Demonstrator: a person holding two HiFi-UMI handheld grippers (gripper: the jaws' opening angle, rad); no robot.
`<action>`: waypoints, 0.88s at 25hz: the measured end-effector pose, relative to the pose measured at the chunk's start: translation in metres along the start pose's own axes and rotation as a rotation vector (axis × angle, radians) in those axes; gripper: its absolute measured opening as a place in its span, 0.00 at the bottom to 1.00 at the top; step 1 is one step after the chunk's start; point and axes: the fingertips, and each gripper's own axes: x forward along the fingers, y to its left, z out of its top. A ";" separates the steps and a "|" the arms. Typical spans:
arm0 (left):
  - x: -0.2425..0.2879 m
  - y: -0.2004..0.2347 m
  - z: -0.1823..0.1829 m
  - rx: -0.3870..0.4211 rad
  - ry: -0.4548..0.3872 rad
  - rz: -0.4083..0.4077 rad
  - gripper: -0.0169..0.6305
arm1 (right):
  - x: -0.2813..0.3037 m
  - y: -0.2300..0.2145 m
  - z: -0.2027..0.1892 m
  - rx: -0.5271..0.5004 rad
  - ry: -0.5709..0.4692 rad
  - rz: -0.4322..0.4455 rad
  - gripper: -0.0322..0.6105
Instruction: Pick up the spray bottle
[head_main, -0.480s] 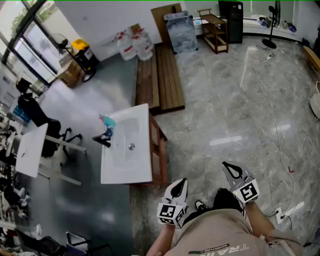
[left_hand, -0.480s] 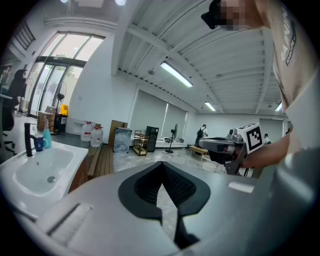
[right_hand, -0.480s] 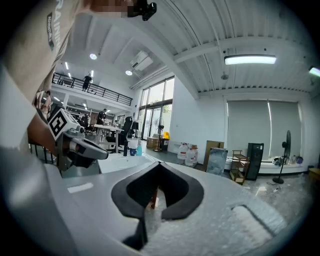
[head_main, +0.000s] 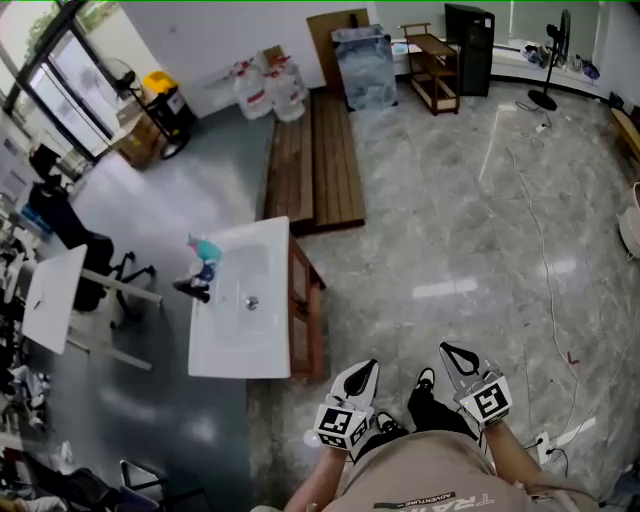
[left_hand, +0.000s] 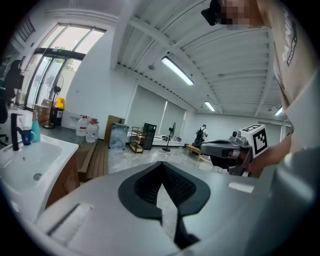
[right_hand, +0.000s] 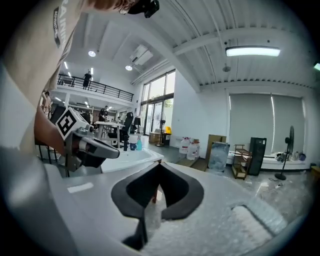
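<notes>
Both hands sit low and close to the person's waist, side by side and apart, forearms tucked in. The left tool (head_main: 364, 370) and the right tool (head_main: 450, 352) each point forward and tip slightly downward, marker cubes facing up. In its own view the left tool's jaws are pressed together at the tips with nothing between them, and the right tool's jaws are pressed together on nothing as well. The bottle (head_main: 204, 246), teal, stands well ahead of the left tool and off to its left. It is upright at the far left corner of the white worktop (head_main: 226, 352), just beyond a black tap (head_main: 194, 287), and neither tool is near it. The worktop has a basin sunk into it and rests on a wooden cabinet (head_main: 306, 312), whose near corner lies ahead-left of the left tool. Under and ahead of both tools is a glossy grey marble floor (head_main: 450, 210). Beyond the worktop lies a low platform of dark planks (head_main: 316, 160), with water jugs (head_main: 270, 88) at its far end by the white wall. Far ahead of the right tool are a wooden rack (head_main: 430, 62), a black box (head_main: 468, 34) and a standing fan (head_main: 554, 52). To the far left are a white desk (head_main: 46, 300), an office chair (head_main: 72, 232) and tall windows (head_main: 62, 90).
</notes>
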 end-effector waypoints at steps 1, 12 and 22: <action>0.007 0.002 0.003 0.001 0.001 0.001 0.05 | 0.004 -0.009 0.000 0.018 -0.020 -0.002 0.05; 0.090 0.019 0.058 0.028 -0.019 0.034 0.05 | 0.046 -0.103 0.011 0.133 -0.153 0.021 0.05; 0.131 0.028 0.089 -0.078 -0.064 0.058 0.05 | 0.072 -0.128 0.002 0.190 -0.101 0.094 0.05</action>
